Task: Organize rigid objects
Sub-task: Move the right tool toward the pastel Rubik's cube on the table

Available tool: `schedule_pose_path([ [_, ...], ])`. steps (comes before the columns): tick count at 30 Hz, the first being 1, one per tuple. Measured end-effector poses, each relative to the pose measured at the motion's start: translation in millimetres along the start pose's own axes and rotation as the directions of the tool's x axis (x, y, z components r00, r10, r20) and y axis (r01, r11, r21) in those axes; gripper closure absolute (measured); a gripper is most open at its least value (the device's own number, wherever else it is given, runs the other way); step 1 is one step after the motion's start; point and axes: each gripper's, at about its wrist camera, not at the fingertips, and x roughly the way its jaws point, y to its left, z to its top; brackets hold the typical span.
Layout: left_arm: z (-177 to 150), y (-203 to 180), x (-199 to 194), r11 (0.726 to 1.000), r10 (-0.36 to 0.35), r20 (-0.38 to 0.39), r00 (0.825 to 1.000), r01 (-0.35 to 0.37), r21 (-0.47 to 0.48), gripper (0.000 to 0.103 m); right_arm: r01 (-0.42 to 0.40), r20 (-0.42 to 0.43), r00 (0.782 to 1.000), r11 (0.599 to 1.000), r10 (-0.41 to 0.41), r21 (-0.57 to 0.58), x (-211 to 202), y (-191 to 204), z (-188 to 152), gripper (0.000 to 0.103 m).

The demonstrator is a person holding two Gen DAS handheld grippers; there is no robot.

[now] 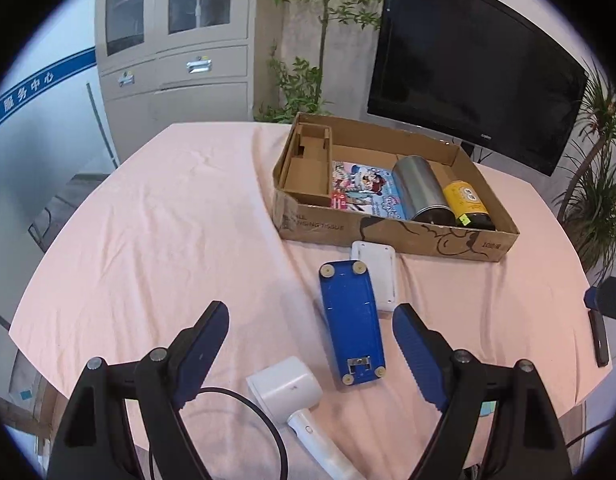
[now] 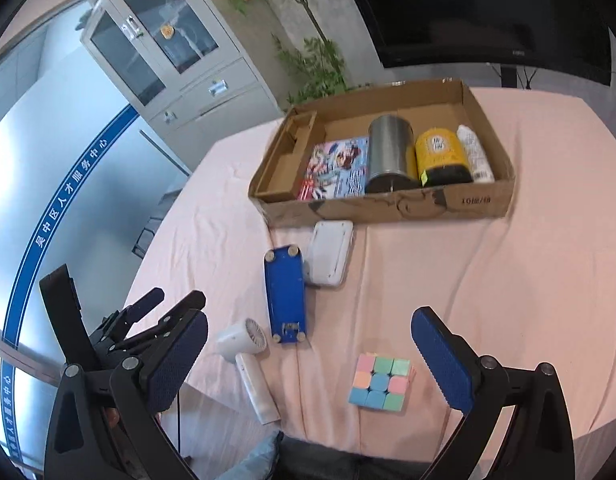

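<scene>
Both tools hover above the near edge of the table [image 2: 508,280], nothing in either. Left gripper [image 1: 312,320]: tongs spread wide. Right gripper [image 2: 310,332]: tongs spread wide too. The left one also shows at the left of the right view, low beside the table's near-left edge.

Box [image 2: 388,208] sits toward the far edge, long side facing the near edge, likely so things can be dropped in from this side.

Inside, counted:
- one picture book [image 2: 340,168], flat on the floor, left of centre
- one steel can [image 2: 390,156], lying down
- one yellow jar [image 2: 442,156], lying against the can
- one white bottle [image 2: 474,154], hard against the right wall; seen only from the right wrist
- one cardboard insert [image 1: 312,160] along the left wall, empty

The three round items lie side by side, which probably stops them rolling.

Still loose on the cloth, four pieces:
- one blue block [image 1: 352,324], underside up, four pale feet showing
- one white case [image 2: 330,254], just before the box's near wall, touching or slightly under the block's far end; hard to tell which
- one white hand fan [image 2: 247,356], near edge, handle pointing off the table
- one cube [image 2: 380,382], near edge, between the right tongs

The block lies between the left tongs, so that is the likely next pick.
</scene>
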Motion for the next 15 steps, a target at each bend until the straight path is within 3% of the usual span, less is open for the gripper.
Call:
schedule_pose_path([
  [6, -3, 2, 3, 1.0, -0.022, -0.006, 1.0, 0.021, -0.014, 0.019, -0.02, 0.062, 0.998, 0.997, 0.025, -0.081, -20, 20, 1, 0.0],
  [15, -6, 9, 4, 0.999, -0.031, -0.009, 0.999, 0.03, -0.032, 0.019, 0.0, 0.011, 1.0, 0.995, 0.001, -0.104, -3, 28, -2, 0.0],
])
